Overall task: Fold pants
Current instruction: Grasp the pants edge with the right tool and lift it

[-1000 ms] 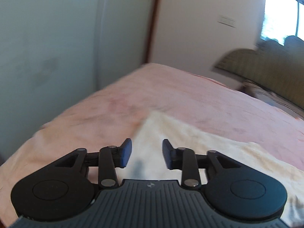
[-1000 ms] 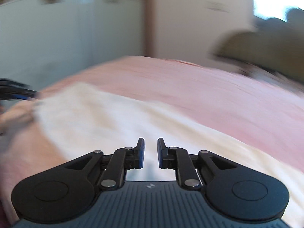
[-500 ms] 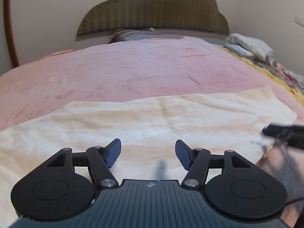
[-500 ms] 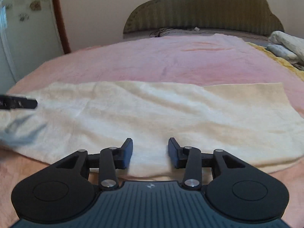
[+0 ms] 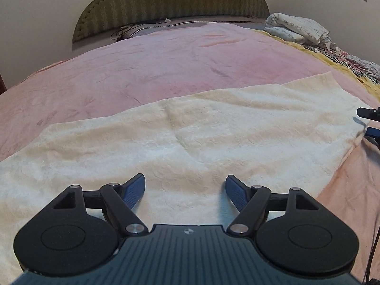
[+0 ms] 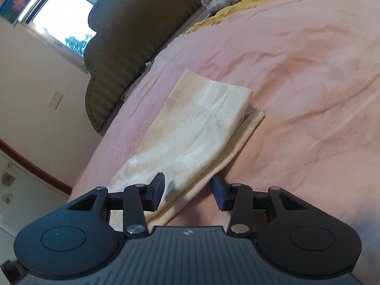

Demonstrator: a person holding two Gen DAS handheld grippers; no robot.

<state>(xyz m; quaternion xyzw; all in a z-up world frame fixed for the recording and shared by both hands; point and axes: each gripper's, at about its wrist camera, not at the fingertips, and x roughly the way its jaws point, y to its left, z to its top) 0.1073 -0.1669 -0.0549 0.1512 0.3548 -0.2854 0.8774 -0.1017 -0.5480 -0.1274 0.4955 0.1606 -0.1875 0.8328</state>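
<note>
Left wrist view showed my left gripper (image 5: 185, 187) spread wide and empty just above the cream pants (image 5: 201, 133), which lay flat along the pink bedspread (image 5: 166, 64). My right gripper (image 6: 188, 193) was also parted, holding nothing, straddling the garment's near long edge, with the green headboard (image 5: 171, 2) far behind. I judged this the reach before a fold; next each gripper needed to pinch an edge. Half a second earlier my right gripper faced the pants squarely; it had since swung to sight along their length.
</note>
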